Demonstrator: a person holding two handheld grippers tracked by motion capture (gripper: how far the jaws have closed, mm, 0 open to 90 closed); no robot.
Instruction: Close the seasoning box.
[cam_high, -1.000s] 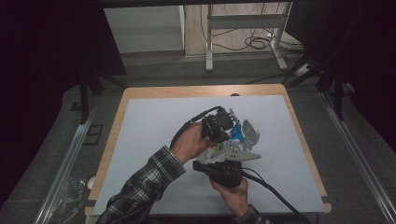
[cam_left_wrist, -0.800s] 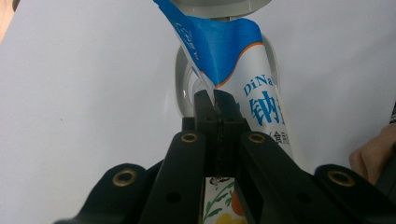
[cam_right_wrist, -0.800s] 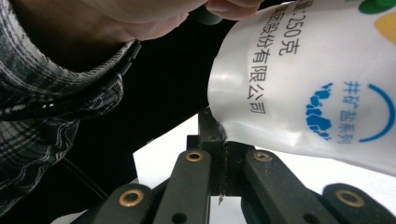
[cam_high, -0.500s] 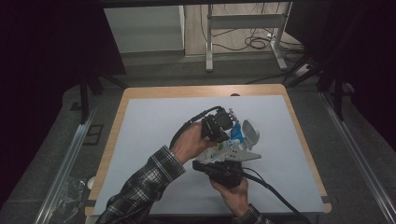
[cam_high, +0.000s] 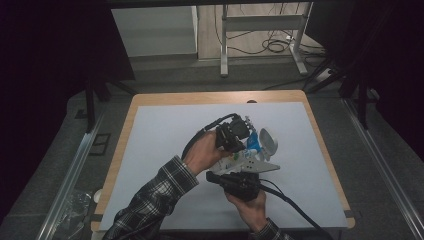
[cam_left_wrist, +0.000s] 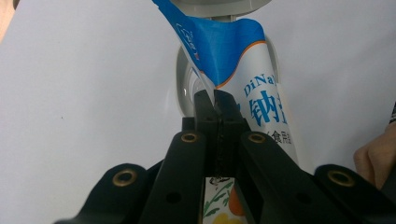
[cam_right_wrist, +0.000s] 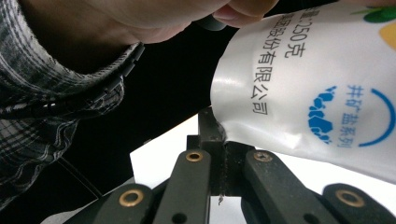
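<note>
My left gripper (cam_left_wrist: 215, 100) has its jaws pressed fully together on the upper part of the glossy white-and-blue plastic pouch printed with Chinese characters (cam_left_wrist: 243, 88), pinching the film where the blue band meets the white so the mouth end stays steady and pointed away from me. My right gripper (cam_right_wrist: 217, 130) is likewise clamped tight, biting a lower corner edge of the same pouch (cam_right_wrist: 317, 88), so that between the two grips the bag hangs off the table, stretched and tilted rather than sagging. I judge that I hold it this way to tip its contents out: past my left jaws, at twelve o'clock, sits the small round white bowl (cam_left_wrist: 187, 84), just behind the pouch's blue end. From the high view the pouch (cam_high: 239, 160) lies between my left gripper (cam_high: 235, 137) at its eleven o'clock and my right gripper (cam_high: 240, 182) at its six o'clock, with the bowl (cam_high: 268, 141) at two o'clock, resting on the pale grey mat on the wooden-edged table (cam_high: 165, 130). My left hand (cam_high: 202, 152), in a plaid sleeve (cam_high: 155, 200), sits close to the right gripper's camera, which is why it looms there.
</note>
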